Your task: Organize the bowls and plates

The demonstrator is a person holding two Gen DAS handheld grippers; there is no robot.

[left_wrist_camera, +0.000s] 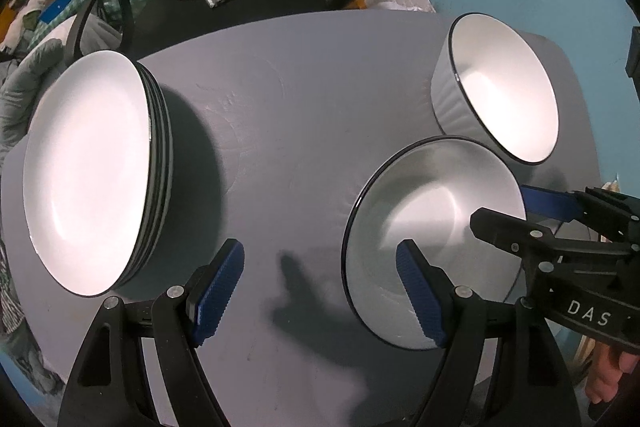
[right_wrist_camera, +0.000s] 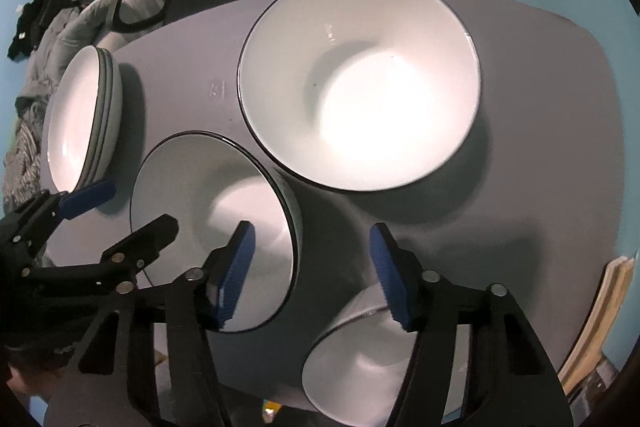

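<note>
Plate stack (left_wrist_camera: 86, 171) at table (left_wrist_camera: 280, 115) edge, tongs (both open) (left_wrist_camera: 320, 299) over bare middle, perhaps.

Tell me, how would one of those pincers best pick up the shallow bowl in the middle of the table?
Probably by its rim. The shallow bowl sits upright with a thin, dark-edged rim and a wide open mouth, so one finger can go inside and one outside. The right gripper already hangs open above its near right edge, so coming down from above there looks simplest; the big bowl crowds the far side.
</note>
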